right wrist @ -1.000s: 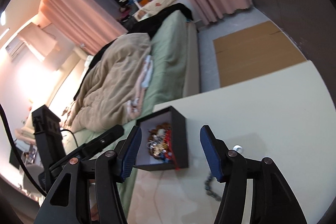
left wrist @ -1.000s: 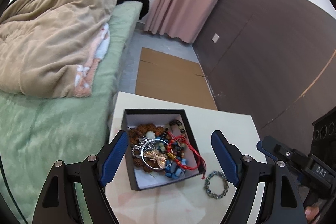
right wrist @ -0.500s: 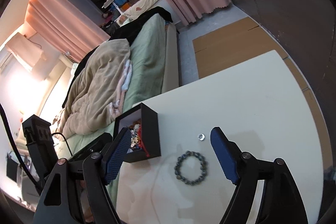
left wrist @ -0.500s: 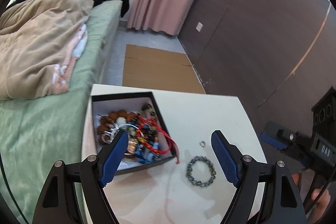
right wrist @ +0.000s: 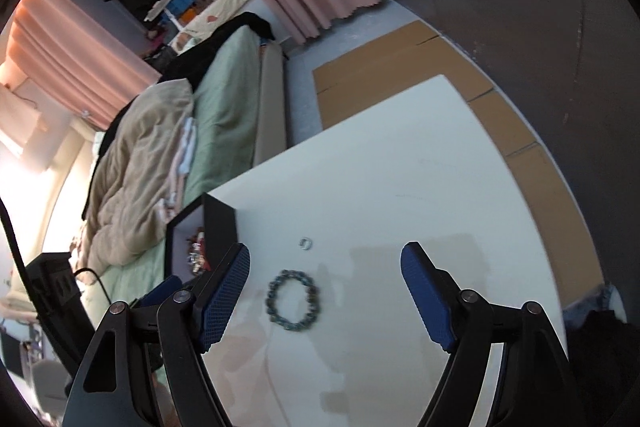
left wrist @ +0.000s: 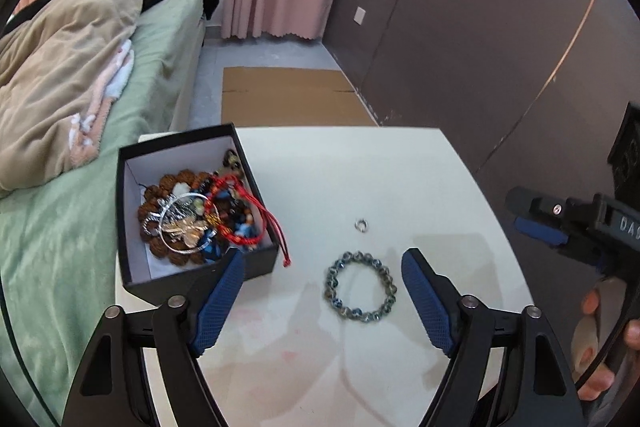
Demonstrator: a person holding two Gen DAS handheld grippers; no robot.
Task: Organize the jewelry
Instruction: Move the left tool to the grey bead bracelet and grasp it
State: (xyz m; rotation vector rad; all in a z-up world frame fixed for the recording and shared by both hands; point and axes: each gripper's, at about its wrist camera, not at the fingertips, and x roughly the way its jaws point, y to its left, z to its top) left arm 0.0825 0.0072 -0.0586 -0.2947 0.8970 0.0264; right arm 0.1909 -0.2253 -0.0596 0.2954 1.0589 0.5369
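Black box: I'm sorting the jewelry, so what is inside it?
The black box holds a tangled pile: a red cord bracelet, brown beads, a silver ring-shaped piece. Anything underneath is covered.

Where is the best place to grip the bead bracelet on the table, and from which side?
The bead bracelet lies flat as an open ring on the table. Probably best to come straight down and pinch one arc of beads, one finger inside the loop, one outside. The left gripper, already open, is nearest.
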